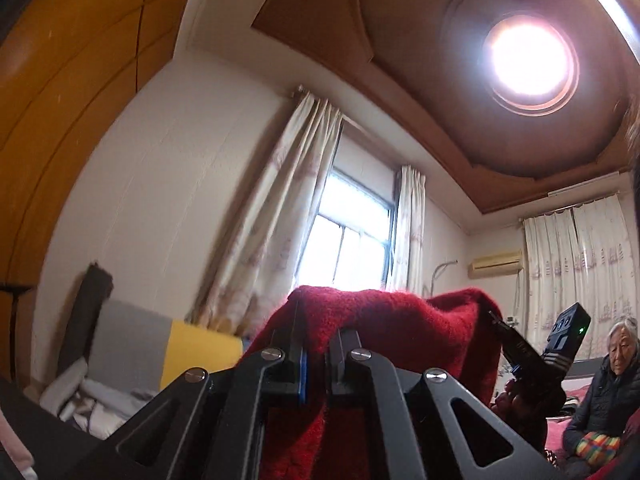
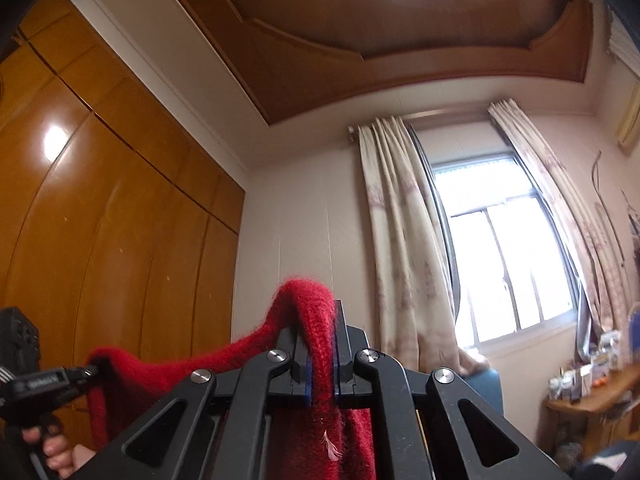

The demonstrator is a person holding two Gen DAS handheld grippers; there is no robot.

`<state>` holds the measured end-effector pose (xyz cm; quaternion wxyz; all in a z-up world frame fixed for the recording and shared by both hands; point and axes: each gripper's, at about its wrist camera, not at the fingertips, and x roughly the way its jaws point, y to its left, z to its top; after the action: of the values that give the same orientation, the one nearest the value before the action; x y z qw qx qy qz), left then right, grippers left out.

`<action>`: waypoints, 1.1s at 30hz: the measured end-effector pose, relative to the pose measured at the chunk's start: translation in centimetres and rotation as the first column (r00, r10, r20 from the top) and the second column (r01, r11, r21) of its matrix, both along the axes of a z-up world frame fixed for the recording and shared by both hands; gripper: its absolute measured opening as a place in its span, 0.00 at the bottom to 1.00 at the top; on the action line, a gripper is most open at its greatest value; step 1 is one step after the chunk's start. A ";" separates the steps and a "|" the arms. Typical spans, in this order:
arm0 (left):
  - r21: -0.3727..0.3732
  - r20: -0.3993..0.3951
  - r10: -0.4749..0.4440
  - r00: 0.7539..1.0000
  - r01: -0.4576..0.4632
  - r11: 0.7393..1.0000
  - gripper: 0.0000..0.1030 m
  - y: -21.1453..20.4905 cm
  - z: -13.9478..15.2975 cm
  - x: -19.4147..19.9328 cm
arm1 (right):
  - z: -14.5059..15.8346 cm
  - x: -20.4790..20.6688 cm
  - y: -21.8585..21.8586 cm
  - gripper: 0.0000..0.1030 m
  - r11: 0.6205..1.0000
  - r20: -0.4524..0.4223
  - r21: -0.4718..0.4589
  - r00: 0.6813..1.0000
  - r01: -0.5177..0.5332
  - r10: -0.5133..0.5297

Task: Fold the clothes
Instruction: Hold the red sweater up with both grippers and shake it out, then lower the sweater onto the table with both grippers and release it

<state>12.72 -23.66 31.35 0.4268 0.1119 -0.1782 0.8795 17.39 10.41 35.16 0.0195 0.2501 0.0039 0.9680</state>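
A fuzzy red knit garment (image 1: 400, 320) is held up in the air between both grippers. My left gripper (image 1: 316, 344) is shut on its edge, and the cloth drapes over the fingers and hangs below. The right gripper (image 1: 500, 324) shows at the right of the left wrist view, pinching the garment's other end. In the right wrist view my right gripper (image 2: 320, 344) is shut on a thick fold of the red garment (image 2: 312, 320), which stretches left to the left gripper (image 2: 90, 370). Both cameras tilt up toward the ceiling.
An elderly person (image 1: 608, 392) sits at the lower right. A window with curtains (image 1: 352, 232) is ahead. A wooden wardrobe (image 2: 100, 220) fills the left wall. A cluttered side table (image 2: 592, 384) stands at the right. Bedding (image 1: 92, 396) lies lower left.
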 end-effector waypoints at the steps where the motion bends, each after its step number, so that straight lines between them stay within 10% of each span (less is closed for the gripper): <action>1: 0.003 -0.012 0.014 1.000 -0.014 1.000 0.04 -0.3 0.4 0.0 | 0.3 -0.2 -0.1 0.06 1.000 -0.008 0.007 1.000 0.004 -0.004; 9: -0.178 0.190 0.162 0.968 -0.128 0.976 0.05 4.4 -5.6 -13.1 | -2.3 -9.0 0.6 0.07 0.996 0.179 0.002 0.980 0.087 -0.086; 15: -0.418 0.294 0.338 0.894 -0.198 0.886 0.05 9.0 -16.2 -24.4 | -9.9 -21.5 3.3 0.07 0.991 0.475 -0.047 0.875 0.128 -0.091; 18: -0.554 0.390 0.433 0.813 -0.168 0.815 0.06 12.8 -23.3 -30.3 | -14.8 -27.6 4.1 0.11 0.988 0.612 -0.047 0.786 0.150 -0.090; 20: -0.614 0.483 0.479 0.733 -0.107 0.782 0.07 14.5 -28.5 -33.4 | -19.6 -31.4 4.6 0.31 0.984 0.714 -0.043 0.694 0.175 -0.092; 23: -0.626 0.640 0.498 0.586 0.021 0.780 0.07 14.9 -37.0 -35.5 | -28.1 -35.3 5.6 0.35 0.977 0.875 -0.025 0.477 0.210 -0.080; 25: -0.602 0.695 0.480 0.535 0.069 0.795 0.07 14.5 -40.6 -35.0 | -31.9 -35.0 6.2 0.35 0.972 0.922 -0.046 0.384 0.230 -0.047; 29: -0.577 0.701 0.449 0.554 0.072 0.814 0.12 13.8 -40.4 -33.2 | -34.6 -30.8 7.0 0.35 0.964 0.933 -0.126 0.357 0.235 0.035; 33: -0.571 0.637 0.390 0.665 0.066 0.818 0.14 13.5 -36.0 -28.2 | -34.3 -24.2 7.8 0.37 0.960 0.923 -0.153 0.380 0.235 0.054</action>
<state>-15.51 -10.21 -4.61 0.2484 -0.3593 -0.0622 0.8974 -6.84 18.24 0.88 0.1041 -0.3336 0.1051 0.9310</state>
